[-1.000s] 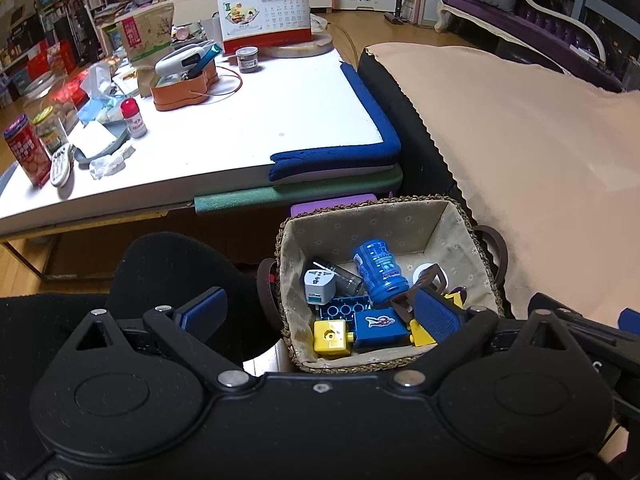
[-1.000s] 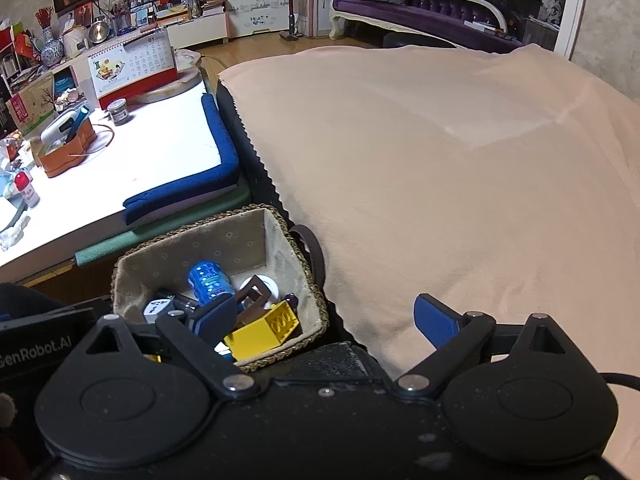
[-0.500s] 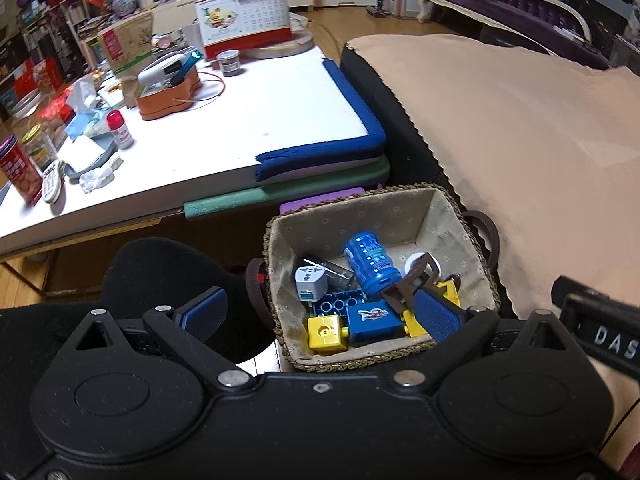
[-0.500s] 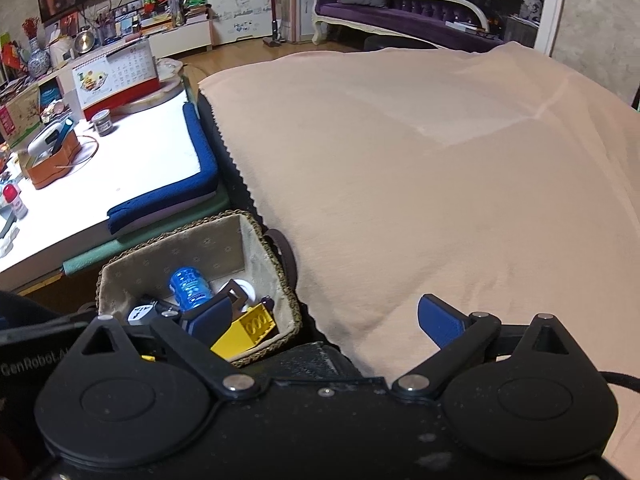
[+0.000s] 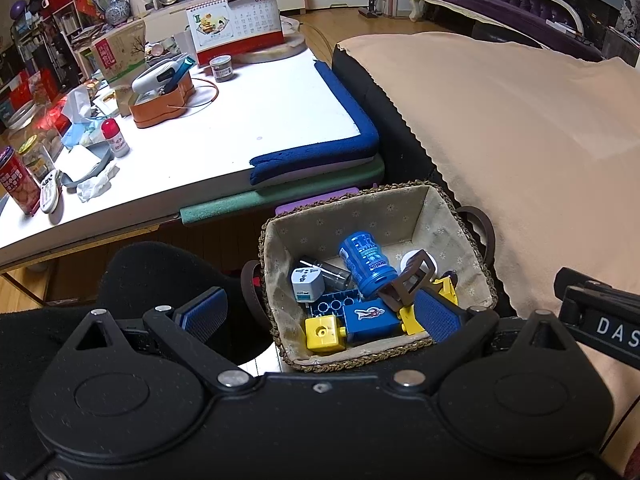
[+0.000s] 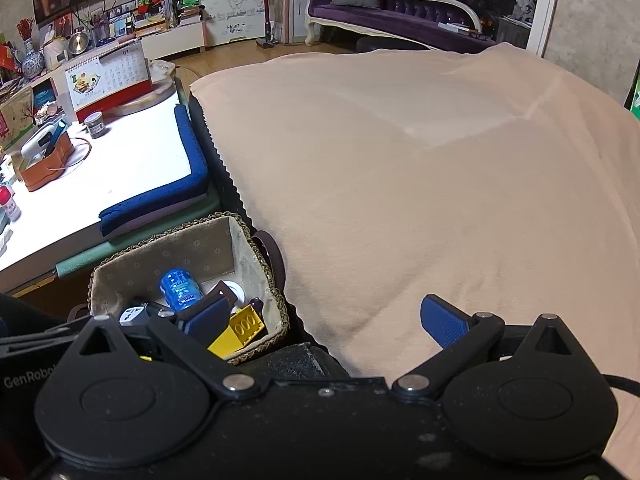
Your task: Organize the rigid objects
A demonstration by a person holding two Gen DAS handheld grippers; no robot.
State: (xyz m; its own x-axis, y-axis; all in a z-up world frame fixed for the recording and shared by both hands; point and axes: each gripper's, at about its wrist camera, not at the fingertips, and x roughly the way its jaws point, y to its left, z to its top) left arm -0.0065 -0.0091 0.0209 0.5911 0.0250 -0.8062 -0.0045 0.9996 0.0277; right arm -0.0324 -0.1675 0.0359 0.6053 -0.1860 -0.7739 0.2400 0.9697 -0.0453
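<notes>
Both claws are wide and hold nothing. The left claw (image 5: pixel 318 314) hangs over the basket (image 5: pixel 472 226). The toys, like the blue can (image 5: pixel 366 262), lie inside the basket. The right claw (image 6: pixel 326 320) is beside the basket, over the bed (image 6: pixel 420 168).

Ahead of my left claw (image 5: pixel 320 316) sits the basket (image 5: pixel 460 216), holding the can (image 5: pixel 366 262), the adapter (image 5: pixel 306 284) and the blocks (image 5: pixel 370 318). The bench (image 5: pixel 240 128) lies beyond it to the left. The cloth (image 6: pixel 420 168) spreads ahead of my right claw (image 6: pixel 326 322), the basket at its left.
</notes>
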